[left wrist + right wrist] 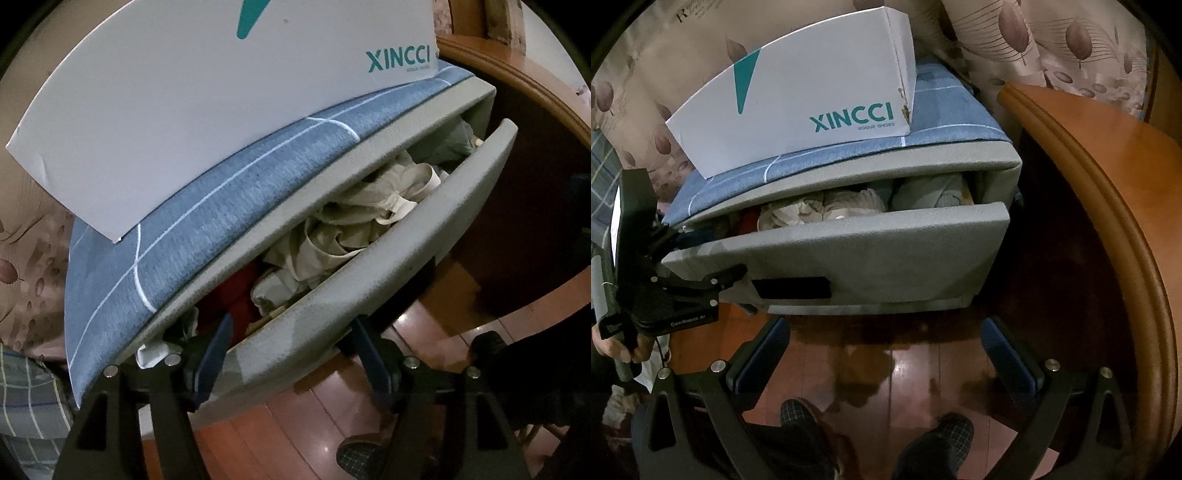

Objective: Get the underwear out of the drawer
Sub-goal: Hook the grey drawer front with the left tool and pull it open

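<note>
A grey fabric drawer (388, 273) (886, 251) stands partly pulled out of its grey unit. Inside lie crumpled beige underwear (351, 221) (820, 212), a red garment (236, 291) and pale blue cloth (938, 192). My left gripper (291, 354) straddles the drawer's front panel at its left end, one finger inside, one outside; its jaws stand apart. It also shows in the right wrist view (731, 275) against the drawer front near a dark handle slot (792, 288). My right gripper (886, 354) is open and empty, hanging over the floor in front of the drawer.
A white XINCCI shoebox (812, 107) sits on a blue checked cloth (207, 221) on top of the unit. A wooden bed frame (1108, 177) curves at the right. Patterned curtain (1052, 37) behind. Glossy wood floor (905, 369) and the person's slippered feet (945, 435) are below.
</note>
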Motion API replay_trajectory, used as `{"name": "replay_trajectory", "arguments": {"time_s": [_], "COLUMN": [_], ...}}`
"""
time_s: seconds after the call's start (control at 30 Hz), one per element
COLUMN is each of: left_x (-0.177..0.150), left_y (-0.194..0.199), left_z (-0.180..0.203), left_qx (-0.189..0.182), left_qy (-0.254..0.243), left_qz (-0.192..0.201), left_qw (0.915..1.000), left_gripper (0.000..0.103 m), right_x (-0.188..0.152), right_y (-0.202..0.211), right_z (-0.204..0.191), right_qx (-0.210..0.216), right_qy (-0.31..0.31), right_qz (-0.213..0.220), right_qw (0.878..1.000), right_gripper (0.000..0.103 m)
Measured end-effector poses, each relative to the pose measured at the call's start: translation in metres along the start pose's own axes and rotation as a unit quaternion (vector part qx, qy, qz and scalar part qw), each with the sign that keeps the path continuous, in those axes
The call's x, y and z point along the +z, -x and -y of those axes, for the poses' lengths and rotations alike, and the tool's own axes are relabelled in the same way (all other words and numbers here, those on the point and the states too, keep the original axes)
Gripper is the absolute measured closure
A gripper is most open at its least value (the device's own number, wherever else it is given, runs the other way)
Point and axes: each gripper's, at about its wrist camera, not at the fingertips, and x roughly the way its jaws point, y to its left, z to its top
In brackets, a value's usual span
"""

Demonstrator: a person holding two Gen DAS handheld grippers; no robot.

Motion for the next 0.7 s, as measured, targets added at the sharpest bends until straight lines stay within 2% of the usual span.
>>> {"name": "replay_trajectory", "arguments": {"time_s": [0.3, 0.53, 0.7], "left_x": [-0.015, -0.027, -0.038], "left_y": [0.013, 0.027, 0.038], "left_z": [0.014, 0.016, 0.029], "left_qx": [-0.008, -0.032, -0.034], "left_qy": [-0.017, 0.013, 0.015], "left_qz": [-0.027, -0.050, -0.058], "left_qw": [0.9995, 0.9982, 0.9976], "left_gripper": [0.034, 0.034, 0.034], "right_x": [0.002, 0.002, 0.000], "right_y": [0.003, 0.013, 0.017], "right_z": [0.002, 0.005, 0.007], "right_qx": [0.003, 0.000, 0.000], "right_qy": [-0.004, -0.011, -0.015], "right_qz": [0.010, 0.032, 0.029], "right_qw": [1.000, 0.999, 0.999], "right_gripper": [0.001, 0.001, 0.001]}}
